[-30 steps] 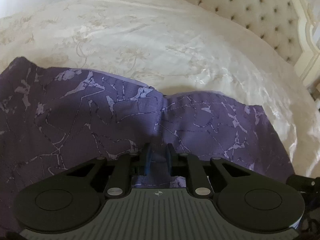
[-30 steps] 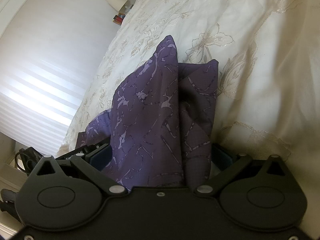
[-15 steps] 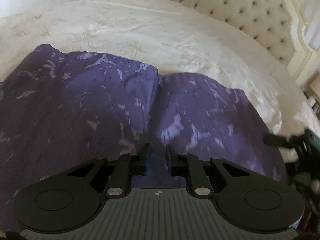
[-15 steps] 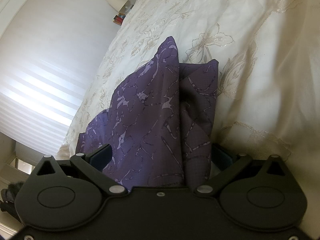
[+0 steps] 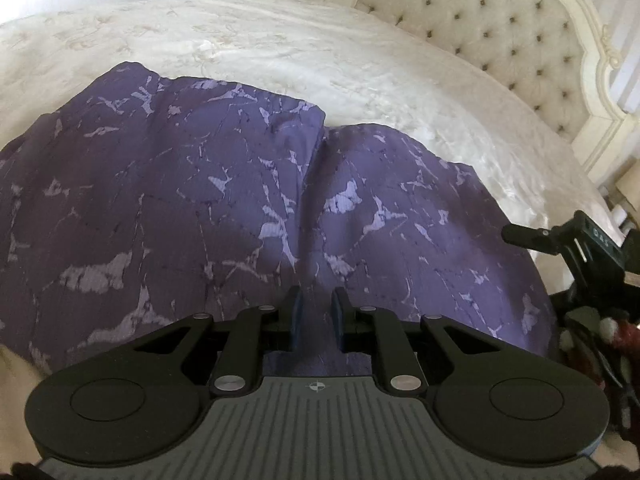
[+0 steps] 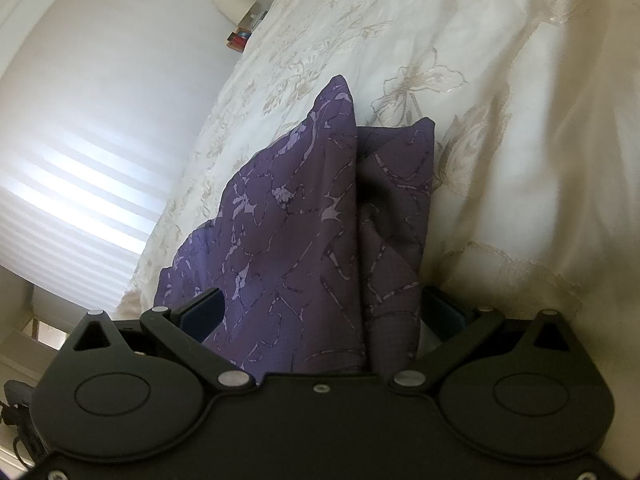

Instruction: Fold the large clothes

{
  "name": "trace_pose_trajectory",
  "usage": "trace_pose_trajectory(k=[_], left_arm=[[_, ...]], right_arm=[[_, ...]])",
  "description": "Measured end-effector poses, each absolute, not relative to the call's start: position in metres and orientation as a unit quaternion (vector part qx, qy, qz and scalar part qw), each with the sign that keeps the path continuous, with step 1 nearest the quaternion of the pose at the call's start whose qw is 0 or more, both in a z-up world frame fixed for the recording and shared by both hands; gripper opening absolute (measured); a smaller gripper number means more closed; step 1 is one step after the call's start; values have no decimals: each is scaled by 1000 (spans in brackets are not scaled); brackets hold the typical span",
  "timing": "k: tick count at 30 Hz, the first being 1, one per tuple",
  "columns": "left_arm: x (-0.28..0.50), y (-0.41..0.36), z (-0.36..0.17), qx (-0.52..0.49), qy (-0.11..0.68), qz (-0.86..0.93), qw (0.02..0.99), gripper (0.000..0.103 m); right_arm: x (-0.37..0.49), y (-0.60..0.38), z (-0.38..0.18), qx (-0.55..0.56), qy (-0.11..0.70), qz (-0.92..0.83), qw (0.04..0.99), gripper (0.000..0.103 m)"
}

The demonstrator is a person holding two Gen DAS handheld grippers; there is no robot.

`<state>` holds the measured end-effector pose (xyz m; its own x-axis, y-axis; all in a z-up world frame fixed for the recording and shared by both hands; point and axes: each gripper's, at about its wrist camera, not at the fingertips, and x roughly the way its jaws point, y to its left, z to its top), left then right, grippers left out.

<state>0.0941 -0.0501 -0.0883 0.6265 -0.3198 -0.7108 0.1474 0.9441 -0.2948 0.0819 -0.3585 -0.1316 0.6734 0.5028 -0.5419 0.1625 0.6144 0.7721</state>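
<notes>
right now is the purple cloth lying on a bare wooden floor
No, the purple cloth is spread on a cream embroidered bedspread, with a tufted headboard behind it.

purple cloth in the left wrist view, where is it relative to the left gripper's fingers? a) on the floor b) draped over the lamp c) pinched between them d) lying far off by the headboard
c: the purple cloth runs back between the narrowly set fingers of the left gripper, and spreads out over the cream bedspread.

Cream embroidered bedspread [image 5: 360, 64]; tufted headboard [image 5: 500, 28] behind; lamp [image 6: 234, 4] and books [image 6: 238, 40] on far nightstand.
</notes>
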Motion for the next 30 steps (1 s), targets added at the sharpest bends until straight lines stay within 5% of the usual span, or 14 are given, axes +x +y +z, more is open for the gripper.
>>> trace_pose_trajectory(k=[30], left_arm=[[69, -56, -108, -125, 403, -136, 896, 17]], right_arm=[[82, -367, -135, 430, 392, 108, 806, 103]])
